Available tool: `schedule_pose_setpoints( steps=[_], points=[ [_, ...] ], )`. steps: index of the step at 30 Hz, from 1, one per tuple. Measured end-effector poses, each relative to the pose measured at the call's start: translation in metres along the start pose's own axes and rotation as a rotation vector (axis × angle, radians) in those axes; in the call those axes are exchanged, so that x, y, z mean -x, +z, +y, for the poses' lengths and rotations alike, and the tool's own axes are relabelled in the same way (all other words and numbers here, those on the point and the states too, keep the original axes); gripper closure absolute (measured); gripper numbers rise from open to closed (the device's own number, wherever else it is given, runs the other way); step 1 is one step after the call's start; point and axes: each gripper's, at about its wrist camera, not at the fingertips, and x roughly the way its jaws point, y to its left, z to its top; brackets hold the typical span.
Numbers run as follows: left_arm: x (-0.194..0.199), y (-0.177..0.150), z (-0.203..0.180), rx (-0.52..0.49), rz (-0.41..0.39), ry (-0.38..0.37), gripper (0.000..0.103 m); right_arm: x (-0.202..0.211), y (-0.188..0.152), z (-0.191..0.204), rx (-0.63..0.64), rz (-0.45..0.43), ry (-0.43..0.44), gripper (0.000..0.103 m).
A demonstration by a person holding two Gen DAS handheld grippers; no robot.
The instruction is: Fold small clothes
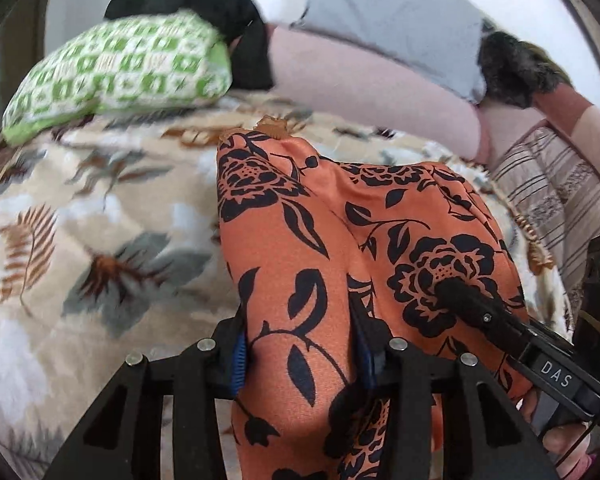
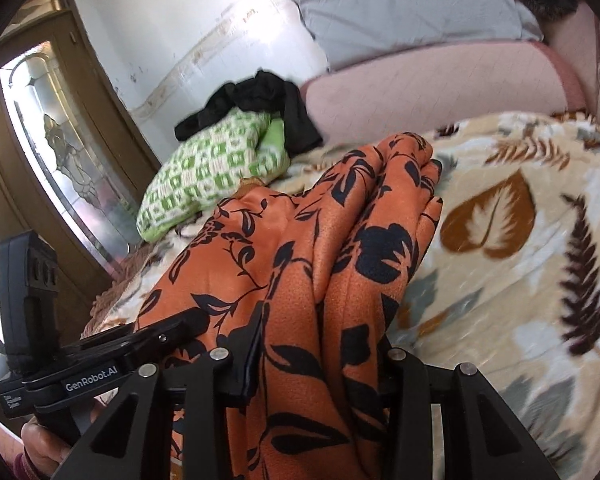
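**Mid-fold: orange garment pinched by both grippers, lifted over the bed**

Orange floral garment fills the near field in both wrist views, bunched between the black fingers of each tool. Left gripper: cloth wedged between the blue pads, fingers closed on it. Right gripper: same, a thick gathered band of cloth clamped between its fingers. Right tool also shows in the left view, its tip pressed on the fabric at lower right.

Progress, judged: fold under way, not finished. Garment hangs in loose vertical pleats from the two grips, far end trailing down onto the leaf-print blanket on the bed. No flat, squared fold visible yet. Left to do: lay it down, smooth it, complete the fold. Green patterned cloth with a black garment on it sits well apart toward the head of the bed; cannot tell if either is folded or waiting. Pink bolster and grey pillow behind.

Pose: both grippers side by side, near each other, both angled down toward the bed. Part of a hand holds the left tool's handle at the right view's lower left. Background blurred, so motion likely.
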Motion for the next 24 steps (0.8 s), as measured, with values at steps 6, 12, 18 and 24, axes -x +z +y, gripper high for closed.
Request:
schedule_pose_setpoints(
  steps=[6,12,18,24],
  points=[
    [-0.02,-0.012,0.012,0.016,0.077,0.042,0.057,-0.029,-0.014,-0.006,-0.045,0.094,-0.032,0.063],
    [-0.017,-0.009,0.005,-0.012,0.053,0.063,0.057,-0.029,-0.014,-0.022,-0.104,0.113,-0.02,0.063],
    [-0.01,-0.006,-0.002,-0.016,0.031,0.049,0.057,-0.018,-0.01,-0.016,-0.06,0.079,-0.016,0.063],
    [-0.003,-0.007,-0.018,-0.033,0.004,0.035,0.057,-0.003,-0.005,-0.023,-0.063,0.042,-0.017,0.063]
  ],
)
